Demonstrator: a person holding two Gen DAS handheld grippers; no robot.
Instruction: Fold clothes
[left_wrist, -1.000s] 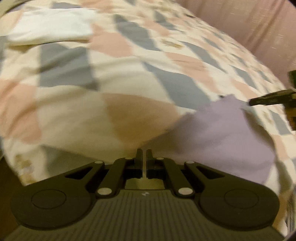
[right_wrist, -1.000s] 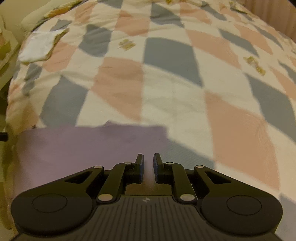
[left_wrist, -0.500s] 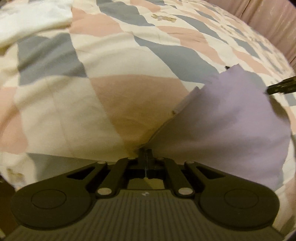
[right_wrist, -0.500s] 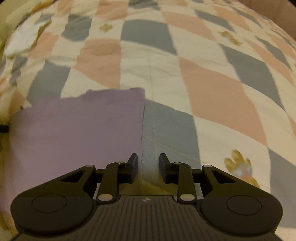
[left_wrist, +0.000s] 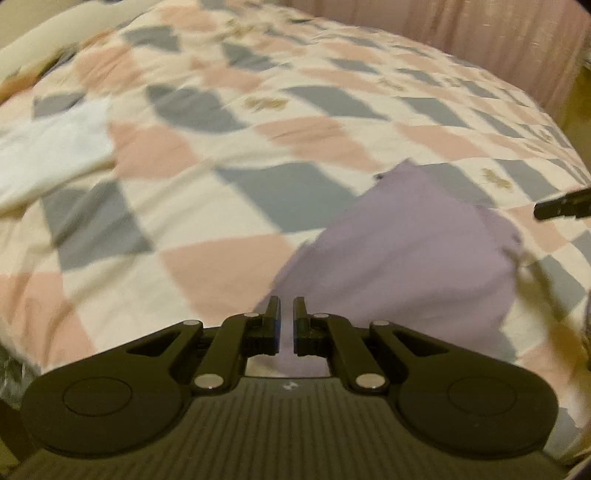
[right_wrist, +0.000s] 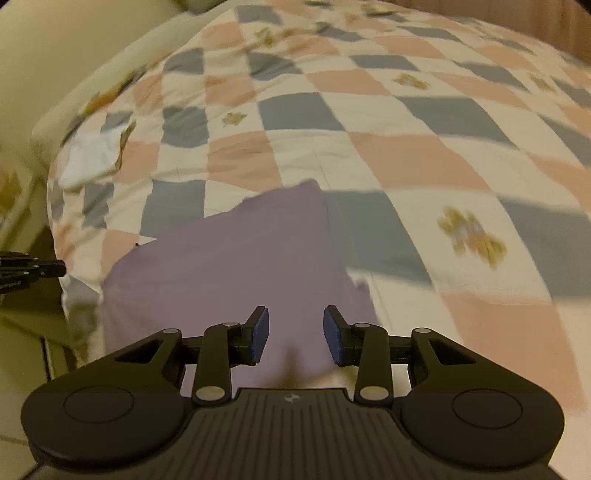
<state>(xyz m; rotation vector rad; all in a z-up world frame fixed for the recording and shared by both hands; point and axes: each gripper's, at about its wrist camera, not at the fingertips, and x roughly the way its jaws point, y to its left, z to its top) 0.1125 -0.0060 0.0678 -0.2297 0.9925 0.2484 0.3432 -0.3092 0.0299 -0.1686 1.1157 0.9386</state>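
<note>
The lilac garment (right_wrist: 236, 266) lies folded flat on the checked quilt (right_wrist: 369, 155). The left gripper (left_wrist: 286, 325) stands narrowly parted, the right gripper (right_wrist: 295, 336) wide, both empty; regrip at matching corners.

Left tool (left_wrist: 286, 325): a second ago its jaws were pressed together on the near edge of the purple cloth (left_wrist: 406, 251); now they stand a little apart with nothing between them, pulled back and raised above the bed (left_wrist: 184, 206).
Right tool (right_wrist: 295, 338): jaws much wider than a second ago, blue pads (right_wrist: 259, 334) showing, gap empty; it sits higher and farther back over the cloth's near part.
Purple cloth: half a second ago its corner was lifted at the left tool; now it lies flat on the bed, free of both tools, its far corner pointing away.
View: more of the bed shows in both cameras, blurred by motion.
</note>
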